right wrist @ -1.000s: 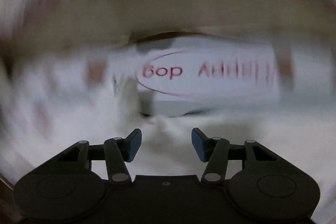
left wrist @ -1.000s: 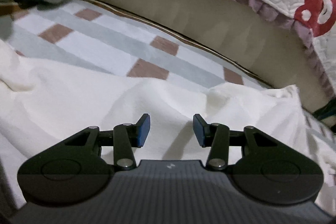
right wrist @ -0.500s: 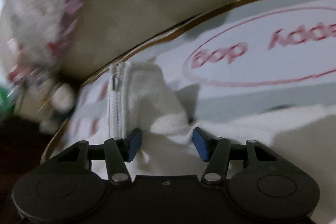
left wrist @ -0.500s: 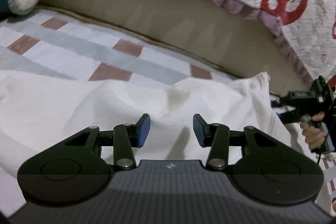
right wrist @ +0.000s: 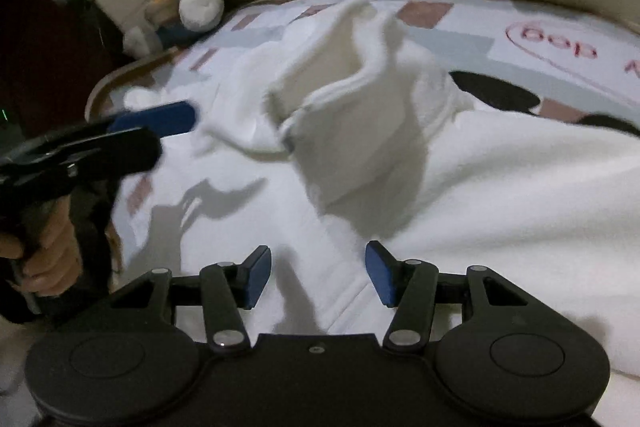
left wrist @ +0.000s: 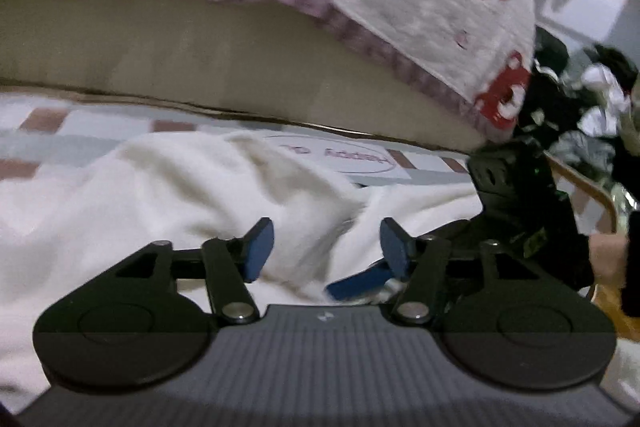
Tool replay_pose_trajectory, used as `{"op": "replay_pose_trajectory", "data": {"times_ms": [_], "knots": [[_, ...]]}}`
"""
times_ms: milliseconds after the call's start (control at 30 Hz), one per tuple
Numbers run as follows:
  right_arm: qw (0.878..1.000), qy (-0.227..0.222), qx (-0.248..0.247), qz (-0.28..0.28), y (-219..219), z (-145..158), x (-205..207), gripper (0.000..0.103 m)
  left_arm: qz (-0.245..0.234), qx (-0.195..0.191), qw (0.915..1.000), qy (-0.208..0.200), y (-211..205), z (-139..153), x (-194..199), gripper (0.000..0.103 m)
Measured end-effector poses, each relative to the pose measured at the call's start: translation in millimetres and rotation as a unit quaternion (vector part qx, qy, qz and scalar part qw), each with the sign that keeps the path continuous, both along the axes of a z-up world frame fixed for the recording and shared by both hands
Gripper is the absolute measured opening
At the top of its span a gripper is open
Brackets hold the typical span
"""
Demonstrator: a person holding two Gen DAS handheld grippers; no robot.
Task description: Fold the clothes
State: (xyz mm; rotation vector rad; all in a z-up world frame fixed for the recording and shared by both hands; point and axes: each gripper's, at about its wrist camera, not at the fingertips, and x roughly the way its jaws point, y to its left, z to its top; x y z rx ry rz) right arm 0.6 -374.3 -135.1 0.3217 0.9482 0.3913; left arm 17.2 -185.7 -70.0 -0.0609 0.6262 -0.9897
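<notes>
Folding barely begun

Your white garment [right wrist: 400, 155] lies rumpled across the bed [right wrist: 452, 27], mid-frame, no neat fold visible. Left gripper [left wrist: 326, 251] and right gripper [right wrist: 316, 277] both have released jaws, gripping nothing; every fold remains.
</notes>
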Motion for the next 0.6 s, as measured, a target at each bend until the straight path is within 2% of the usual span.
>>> {"op": "replay_pose_trajectory", "data": {"times_ms": [67, 100, 133, 167, 200, 233, 300, 333, 367, 400, 433, 500, 600], "knots": [[0.999, -0.004, -0.031, 0.013, 5.7, 2.6, -4.3, 0.059, -0.011, 0.019, 0.9997, -0.012, -25.3, -7.4, 4.5, 0.061], [0.999, -0.006, -0.037, 0.018, 6.7, 1.3, -11.4, 0.059, 0.001, 0.029, 0.9996, 0.002, -36.4, -13.8, 12.1, 0.057], [0.999, -0.008, -0.043, 0.024, 7.6, -0.1, -18.7, 0.059, 0.013, 0.039, 0.9990, 0.016, -47.5, -20.2, 19.6, 0.045], [0.998, -0.010, -0.050, 0.029, 8.6, -1.5, -26.0, 0.059, 0.027, 0.051, 0.9979, 0.030, -56.9, -26.7, 27.0, 0.017], [0.998, -0.019, -0.056, 0.029, 8.9, -1.1, -33.5, 0.059, 0.048, 0.061, 0.9959, 0.046, -57.4, -32.5, 32.8, 0.013], [0.997, -0.014, -0.063, 0.033, 6.4, 1.1, -40.8, 0.059, 0.063, 0.053, 0.9951, 0.055, -48.5, -33.4, 34.0, 0.012], [0.996, 0.007, -0.084, 0.037, 1.9, 9.1, -50.6, 0.058, 0.094, 0.005, 0.9919, 0.085, -11.8, -25.8, 29.8, 0.011], [0.995, -0.006, -0.093, 0.034, -4.4, 21.8, -60.6, 0.058, 0.103, -0.028, 0.9884, 0.108, 13.8, -21.8, 23.6, 0.011], [0.994, -0.020, -0.102, 0.030, -10.8, 34.8, -70.7, 0.058, 0.102, -0.042, 0.9863, 0.123, 31.3, -21.1, 16.2, 0.011], [0.995, -0.039, -0.091, 0.020, -19.7, 50.2, -81.9, 0.054, 0.103, -0.048, 0.9842, 0.136, 46.4, -22.1, 2.1, 0.011], [0.996, -0.071, -0.058, 0.019, -29.3, 69.2, -96.4, 0.043, 0.105, -0.054, 0.9819, 0.148, 61.5, -23.2, -11.9, 0.011], [0.993, -0.110, -0.016, 0.025, -38.8, 90.9, -114.3, 0.042, 0.114, -0.058, 0.9762, 0.175, 85.4, -32.5, -36.2, 0.011], [0.989, -0.124, -0.084, -0.002, -31.0, 93.4, -123.5, 0.044, 0.117, -0.024, 0.9694, 0.214, 80.9, -51.9, -44.6, 0.011]]}}
